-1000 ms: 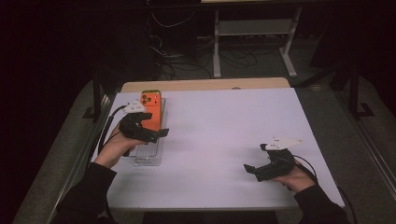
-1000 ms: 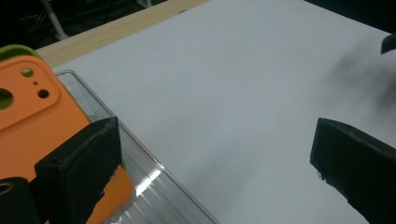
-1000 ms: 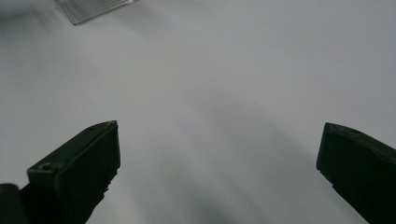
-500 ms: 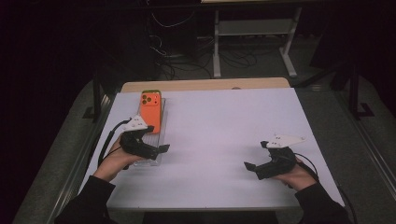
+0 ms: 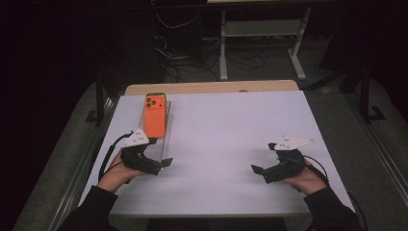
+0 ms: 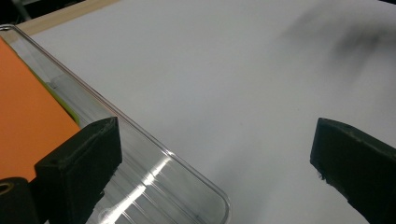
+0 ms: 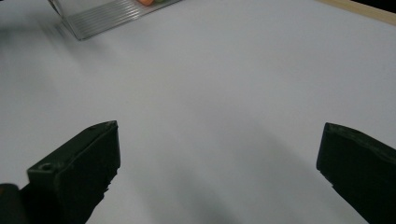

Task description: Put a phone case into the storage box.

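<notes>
At the lower left of the high view, the left gripper (image 5: 161, 165), matte black with a grey three-cornered plate on top, sits in a hand low over the white table (image 5: 231, 134). Its jaws stand wide apart in the left gripper view, blunt black blocks with slightly rough faces. One jaw hangs over the near rounded corner of a clear plastic tray (image 6: 187, 186), ribbed along its floor and glossy at the rim; whether the jaw touches the tray is hard to say. At the lower right, the right gripper (image 5: 258, 170) is likewise spread wide over bare, smooth table, well apart from the tray. Farther up the left side, an orange phone (image 5: 155, 116) lies flat in the tray's far half, a slim rounded rectangle with a green edge and a camera cluster at its far end. Beyond the white sheet runs a pale wooden table edge (image 5: 211, 87).
</notes>
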The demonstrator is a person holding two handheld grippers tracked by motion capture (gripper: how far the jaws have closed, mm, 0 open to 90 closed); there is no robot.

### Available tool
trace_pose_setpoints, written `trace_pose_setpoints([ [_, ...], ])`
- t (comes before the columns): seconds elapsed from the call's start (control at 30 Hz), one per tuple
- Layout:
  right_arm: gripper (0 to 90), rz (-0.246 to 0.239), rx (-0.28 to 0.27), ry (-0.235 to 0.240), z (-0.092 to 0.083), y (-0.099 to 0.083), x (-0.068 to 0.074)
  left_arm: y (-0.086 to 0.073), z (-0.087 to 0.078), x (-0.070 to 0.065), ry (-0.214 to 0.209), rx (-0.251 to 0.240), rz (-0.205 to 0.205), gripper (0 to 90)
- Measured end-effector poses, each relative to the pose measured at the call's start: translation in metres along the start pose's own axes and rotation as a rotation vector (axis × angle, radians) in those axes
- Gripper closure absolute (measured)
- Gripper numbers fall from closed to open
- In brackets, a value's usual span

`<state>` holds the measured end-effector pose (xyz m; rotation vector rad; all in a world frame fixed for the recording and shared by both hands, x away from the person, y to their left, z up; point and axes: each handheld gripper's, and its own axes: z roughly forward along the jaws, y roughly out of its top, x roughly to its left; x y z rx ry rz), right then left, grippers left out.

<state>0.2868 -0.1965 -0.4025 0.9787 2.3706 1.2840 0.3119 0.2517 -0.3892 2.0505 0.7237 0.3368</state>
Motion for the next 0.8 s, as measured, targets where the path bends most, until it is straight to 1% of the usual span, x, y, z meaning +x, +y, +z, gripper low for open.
trace_pose_setpoints([
  [0.07,0.0,-0.006,-0.006,0.002,0.000,0.001,0.000,-0.002,0.000,0.000,0.001,-0.001,0.007,1.5],
  [0.1,0.0,-0.001,-0.005,0.003,0.000,0.001,0.001,-0.004,0.000,0.000,0.002,-0.005,0.002,1.5],
  [0.13,0.0,0.001,-0.003,0.004,0.001,0.001,0.001,-0.006,-0.001,0.000,0.000,-0.011,-0.014,1.5],
  [0.2,0.0,-0.013,-0.003,0.007,0.001,0.002,0.002,-0.008,-0.001,0.001,0.001,-0.005,-0.002,1.5],
  [0.27,0.0,-0.012,-0.006,0.009,0.001,0.003,0.003,-0.010,-0.002,0.000,-0.004,-0.017,-0.011,1.5],
  [0.4,0.0,-0.015,-0.010,0.012,0.001,0.003,0.003,-0.014,-0.002,0.001,-0.007,-0.013,-0.012,1.5],
  [0.43,0.0,-0.016,-0.009,0.012,0.001,0.003,0.003,-0.015,-0.001,0.000,-0.011,-0.015,-0.025,1.5],
  [0.53,0.0,-0.018,-0.010,0.012,0.000,0.003,0.003,-0.015,-0.001,0.000,-0.015,-0.013,-0.012,1.5],
  [0.57,0.0,-0.019,-0.010,0.011,0.000,0.003,0.003,-0.015,-0.001,0.000,-0.015,-0.013,-0.011,1.5],
  [0.63,0.0,-0.016,-0.009,0.010,0.000,0.003,0.002,-0.015,-0.002,0.000,-0.018,-0.012,-0.025,1.5],
  [0.67,0.0,-0.012,-0.009,0.008,0.000,0.003,0.003,-0.015,-0.002,0.000,-0.020,-0.019,-0.024,1.5],
  [0.8,0.0,-0.013,-0.010,0.008,0.000,0.003,0.002,-0.015,-0.002,0.001,-0.018,-0.016,-0.019,1.5],
])
